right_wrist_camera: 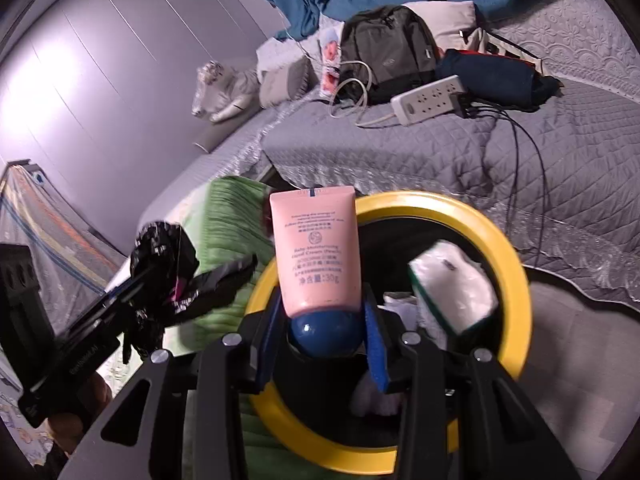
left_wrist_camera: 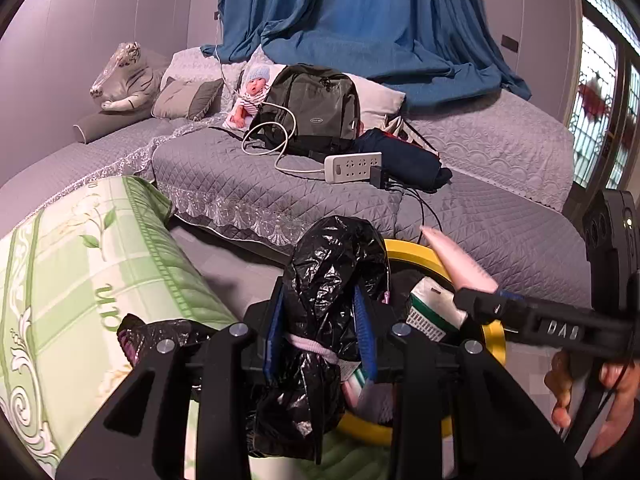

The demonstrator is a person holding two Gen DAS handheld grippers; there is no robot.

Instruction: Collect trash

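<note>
A trash bin with a yellow rim point(right_wrist_camera: 496, 232) stands below both grippers; it also shows in the left wrist view point(left_wrist_camera: 416, 254). My right gripper point(right_wrist_camera: 326, 320) is shut on a pink hand-cream tube point(right_wrist_camera: 316, 252) with a blue cap, held upright over the bin. In the left wrist view the tube point(left_wrist_camera: 460, 260) pokes out of the right gripper point(left_wrist_camera: 476, 298). My left gripper point(left_wrist_camera: 322, 320) is shut on a bunched black trash bag point(left_wrist_camera: 332, 264), seen at left in the right wrist view point(right_wrist_camera: 164, 256). A white and green tissue pack point(right_wrist_camera: 452, 284) lies in the bin.
A green floral quilt point(left_wrist_camera: 80, 280) lies left of the bin. A grey quilted bed point(left_wrist_camera: 248, 168) behind holds a backpack point(left_wrist_camera: 316, 108), a white power strip point(left_wrist_camera: 352, 166) with cables, a doll point(left_wrist_camera: 250, 92), pillows and a plush tiger point(left_wrist_camera: 124, 76). Blue curtain point(left_wrist_camera: 360, 20) hangs behind.
</note>
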